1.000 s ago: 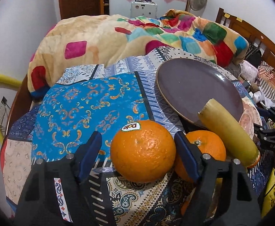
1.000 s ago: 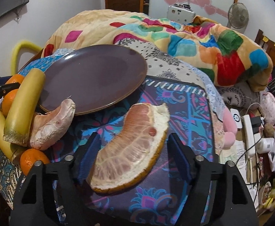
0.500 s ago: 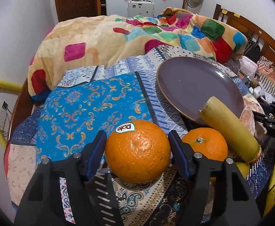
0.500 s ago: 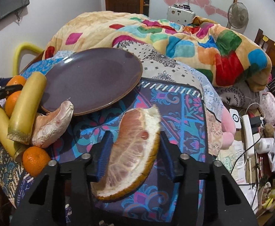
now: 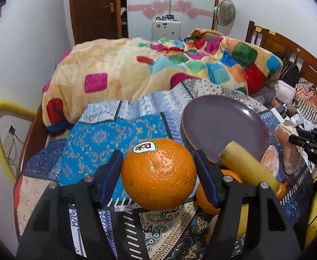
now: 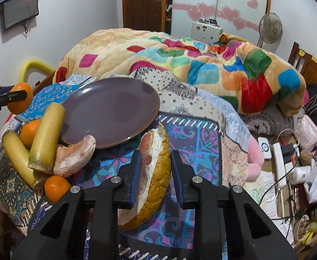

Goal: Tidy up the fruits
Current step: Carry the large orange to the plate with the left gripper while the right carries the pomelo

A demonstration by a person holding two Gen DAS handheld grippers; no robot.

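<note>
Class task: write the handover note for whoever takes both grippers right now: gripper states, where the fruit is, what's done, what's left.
Left gripper: shut on the big orange, lifted off the bed cover.
Right gripper: just closed on the pomelo wedge.
Plate: holds no fruit.
Beside its near rim: two sugarcane pieces, two small oranges, another pomelo piece.
Done: two grasps.
Left: probably plate everything.

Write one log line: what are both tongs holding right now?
left tongs: shut on big orange | right tongs: shut on pomelo wedge | purple plate: no fruit on it yet
</note>
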